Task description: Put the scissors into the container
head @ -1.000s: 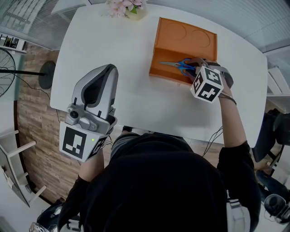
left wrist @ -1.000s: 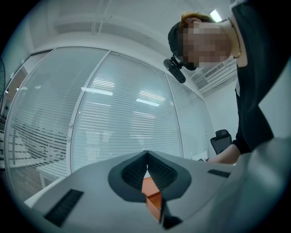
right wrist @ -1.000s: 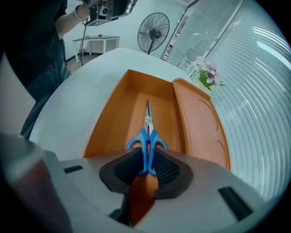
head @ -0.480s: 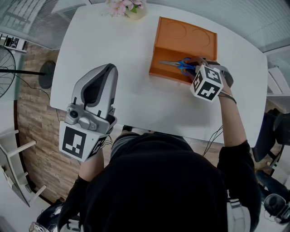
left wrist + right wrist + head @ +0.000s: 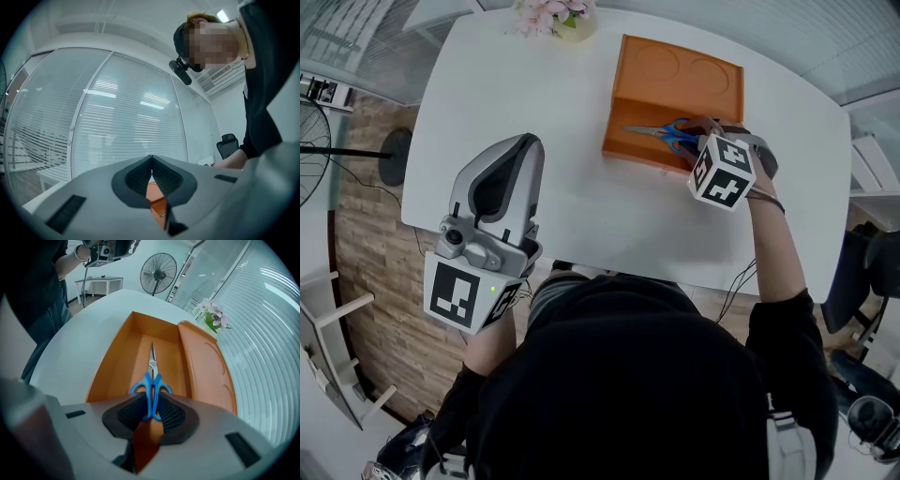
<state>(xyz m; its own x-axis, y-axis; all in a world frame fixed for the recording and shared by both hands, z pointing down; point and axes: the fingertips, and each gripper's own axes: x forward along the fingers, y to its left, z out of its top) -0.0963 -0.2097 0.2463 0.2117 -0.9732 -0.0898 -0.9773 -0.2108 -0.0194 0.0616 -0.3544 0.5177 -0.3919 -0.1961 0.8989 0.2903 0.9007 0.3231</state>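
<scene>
Black top (image 5: 628,375); grey left gripper (image 5: 523,141) and right gripper (image 5: 698,134), each bearing a black-and-white marker cube (image 5: 724,173)

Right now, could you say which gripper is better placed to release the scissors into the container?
Right: the right gripper holds the scissors over the container; the left gripper sits shut, far off.

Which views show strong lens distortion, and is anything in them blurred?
Both gripper views are dark-cornered fisheye; in the right gripper view the scissors and container stay sharp; the left gripper view has a mosaic patch over a face; the head view curves the table only mildly.
</scene>
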